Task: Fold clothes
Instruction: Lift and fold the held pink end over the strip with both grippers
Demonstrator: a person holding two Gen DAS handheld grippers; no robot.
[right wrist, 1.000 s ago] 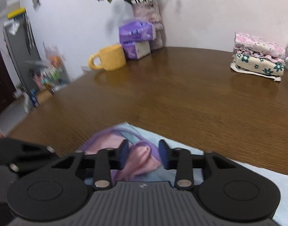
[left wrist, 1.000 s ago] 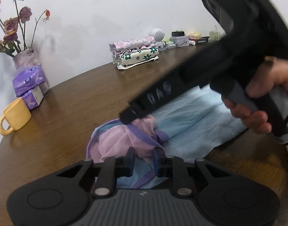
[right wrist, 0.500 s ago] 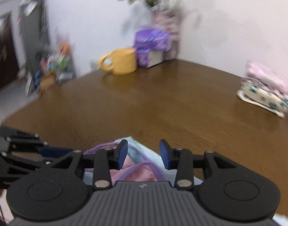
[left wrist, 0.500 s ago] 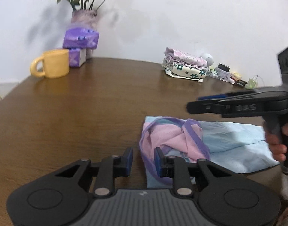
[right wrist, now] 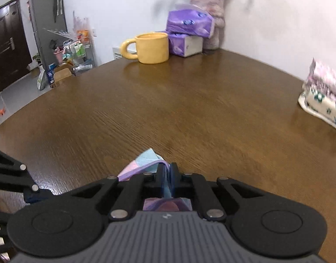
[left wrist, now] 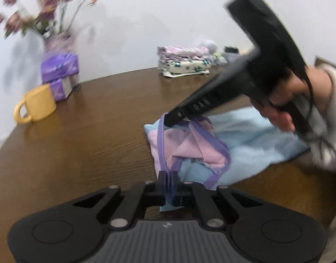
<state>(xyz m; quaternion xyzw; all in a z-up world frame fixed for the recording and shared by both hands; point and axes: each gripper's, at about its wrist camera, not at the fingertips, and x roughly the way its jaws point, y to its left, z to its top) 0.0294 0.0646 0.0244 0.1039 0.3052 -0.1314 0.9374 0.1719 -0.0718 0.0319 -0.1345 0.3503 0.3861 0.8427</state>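
The right gripper (right wrist: 167,178) pinched a pink-and-blue garment (right wrist: 146,161) on the table (right wrist: 189,114). Far beyond the garment stood a mug (right wrist: 153,47) beside tissue packs (right wrist: 187,32); folded clothes (right wrist: 323,100) lay right of it.

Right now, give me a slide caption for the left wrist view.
Left gripper and right gripper each pinch the garment's purple trim above the wooden table.

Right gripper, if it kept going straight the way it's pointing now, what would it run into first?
Shut on the garment, the right gripper points across bare wooden table. The way looks free up to the far edge, where the yellow mug and purple tissue packs stand; depth is uncertain.
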